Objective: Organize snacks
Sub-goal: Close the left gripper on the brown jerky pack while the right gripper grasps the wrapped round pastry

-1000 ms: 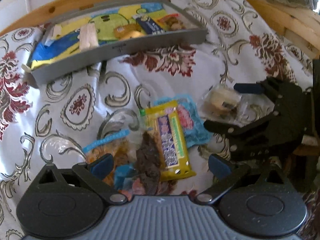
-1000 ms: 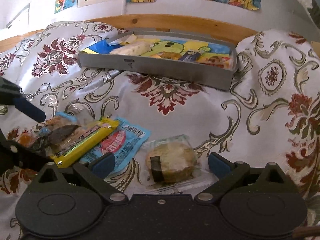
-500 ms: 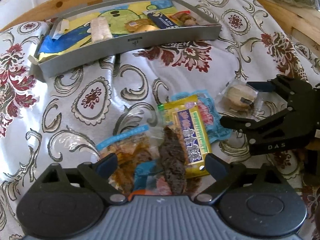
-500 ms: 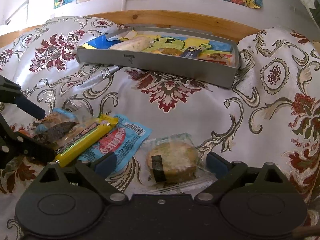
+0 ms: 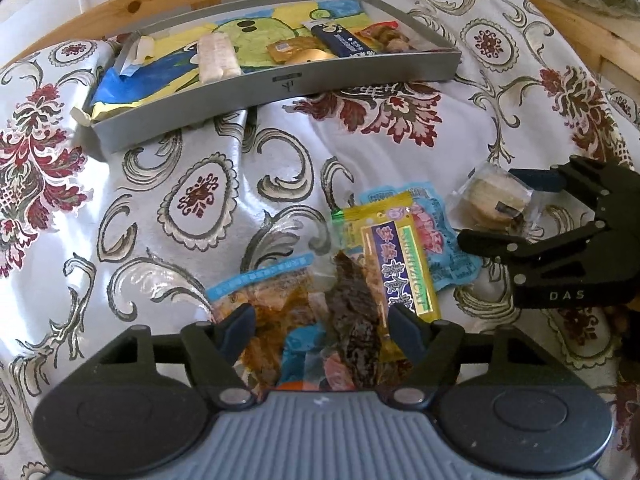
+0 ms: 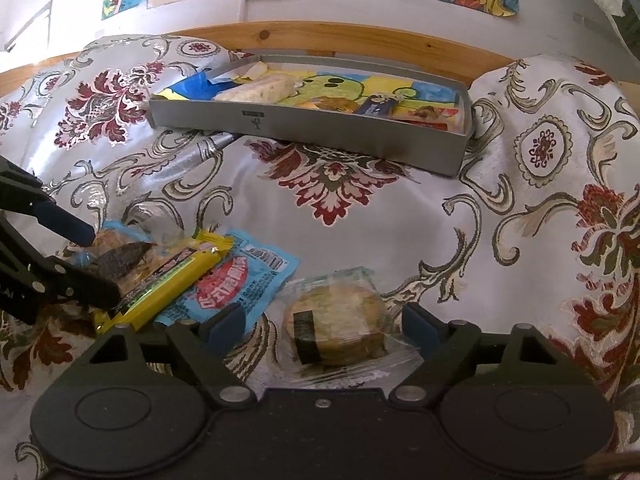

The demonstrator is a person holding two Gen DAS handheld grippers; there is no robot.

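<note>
In the left wrist view, the left gripper (image 5: 322, 322) hangs low over a small heap of snacks on the patterned cloth (image 5: 120, 216), its jaws spread wide around a dark jerky strip (image 5: 352, 316) and an orange snack bag (image 5: 276, 300), without clamping either. The jerky's long axis runs away from the camera. Beside it a yellow bar (image 5: 394, 256) lies lengthwise the same way, its far end pointing toward the grey tray (image 5: 280, 84), on top of a blue packet (image 5: 444, 236). To the right, the right gripper (image 5: 508, 208) straddles a wrapped cake (image 5: 494, 200). The tray lies crosswise farther back, with several snacks inside.

In the right wrist view, the right gripper (image 6: 322, 322) is wide open, its tips on either side of the wrapped cake (image 6: 336, 328) but not pressing it. The yellow bar (image 6: 168, 284) lies diagonally to the left, overlapping the blue packet (image 6: 240, 284). The left gripper (image 6: 92, 264) is at the left edge by the jerky strip (image 6: 120, 258).
</note>
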